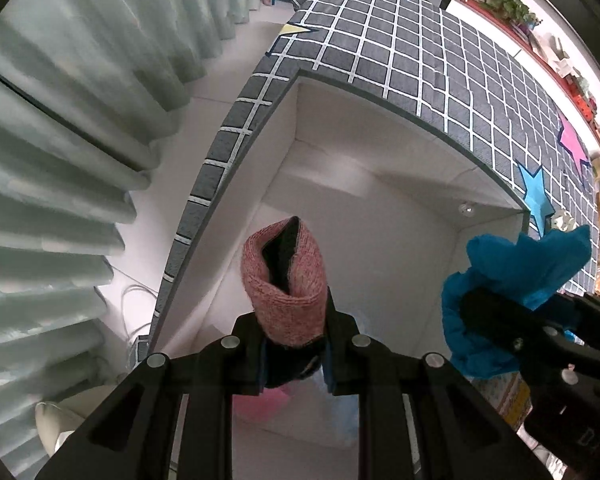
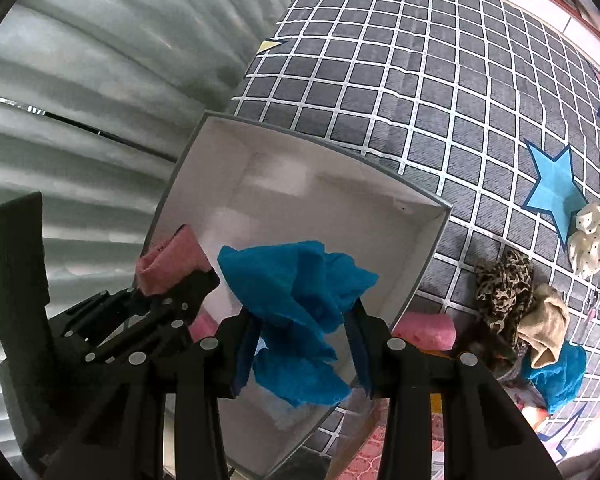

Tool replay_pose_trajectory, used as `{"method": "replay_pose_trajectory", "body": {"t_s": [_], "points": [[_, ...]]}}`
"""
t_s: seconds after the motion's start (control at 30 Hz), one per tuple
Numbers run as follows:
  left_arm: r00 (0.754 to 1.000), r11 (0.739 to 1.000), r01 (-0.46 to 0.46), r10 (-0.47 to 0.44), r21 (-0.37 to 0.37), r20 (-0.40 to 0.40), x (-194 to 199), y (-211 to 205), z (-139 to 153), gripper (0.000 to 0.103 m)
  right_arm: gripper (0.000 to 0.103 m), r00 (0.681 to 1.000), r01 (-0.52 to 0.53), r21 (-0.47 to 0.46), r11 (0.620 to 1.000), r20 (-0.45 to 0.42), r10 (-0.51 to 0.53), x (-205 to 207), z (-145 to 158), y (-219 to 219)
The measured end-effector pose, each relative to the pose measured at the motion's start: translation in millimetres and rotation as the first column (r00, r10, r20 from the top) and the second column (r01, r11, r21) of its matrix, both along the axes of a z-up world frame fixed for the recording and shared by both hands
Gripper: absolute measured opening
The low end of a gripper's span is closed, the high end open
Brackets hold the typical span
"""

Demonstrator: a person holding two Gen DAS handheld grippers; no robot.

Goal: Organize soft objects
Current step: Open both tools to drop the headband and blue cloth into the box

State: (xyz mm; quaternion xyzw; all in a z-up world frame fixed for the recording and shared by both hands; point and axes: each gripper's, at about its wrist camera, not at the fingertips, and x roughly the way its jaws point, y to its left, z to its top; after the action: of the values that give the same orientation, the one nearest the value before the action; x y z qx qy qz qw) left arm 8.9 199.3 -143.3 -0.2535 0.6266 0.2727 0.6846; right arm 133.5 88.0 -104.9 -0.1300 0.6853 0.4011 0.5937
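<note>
On the far left, curtain [image 1: 60, 160]: pale folds fill the left side of both views.
Left gripper [image 1: 294, 354]: low middle of its own view, clamped on the pink sock [image 1: 286, 280], right over the box.
Box [image 2: 428, 252]: white inside, grey rim, on the checked bed cover [image 2: 420, 80], middle of both views.
Right gripper [image 2: 300, 354]: squeezing the blue cloth [image 2: 296, 300] above the box.
Soft pile [image 2: 532, 312]: spotted, tan, blue and white things on the cover, lower right, beside the box.
</note>
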Motion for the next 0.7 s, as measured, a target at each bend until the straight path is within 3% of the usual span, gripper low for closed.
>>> {"method": "replay_pose_trajectory", "body": {"t_s": [0.4, 0.47, 0.53, 0.57, 0.6, 0.63, 0.7], "points": [[1.0, 1.0, 0.007, -0.007, -0.007, -0.007, 5, -1, -7, 0.024, 0.043, 1.0, -0.001, 0.003, 1.0, -0.03, 0.001, 2, -9, 2], [1.0, 1.0, 0.01, -0.01, -0.01, 0.0, 5, -1, -6, 0.039, 0.045, 0.999, -0.005, 0.009, 1.0, -0.034, 0.005, 2, -9, 2], [1.0, 1.0, 0.011, -0.011, -0.002, 0.01, 5, -3, -3, 0.057, 0.053, 1.0, -0.002, 0.011, 1.0, -0.03, 0.002, 2, -8, 3], [1.0, 1.0, 0.011, -0.011, 0.012, 0.009, 5, -4, -1, 0.064, 0.064, 1.0, -0.001, 0.011, 1.0, -0.028, 0.001, 2, -7, 2], [1.0, 1.0, 0.01, -0.01, 0.022, 0.01, 5, -3, 0, 0.07, 0.067, 1.0, 0.005, 0.008, 1.0, -0.017, -0.005, 3, -6, 1], [1.0, 1.0, 0.01, -0.01, 0.018, 0.016, 4, -3, 2, 0.082, 0.068, 1.0, 0.009, 0.006, 1.0, -0.011, -0.009, 4, -5, 0], [0.999, 1.0, 0.001, -0.002, 0.016, 0.034, 3, -3, 5, 0.084, 0.081, 1.0, 0.015, 0.009, 1.0, -0.014, -0.015, 7, -4, -1]]}}
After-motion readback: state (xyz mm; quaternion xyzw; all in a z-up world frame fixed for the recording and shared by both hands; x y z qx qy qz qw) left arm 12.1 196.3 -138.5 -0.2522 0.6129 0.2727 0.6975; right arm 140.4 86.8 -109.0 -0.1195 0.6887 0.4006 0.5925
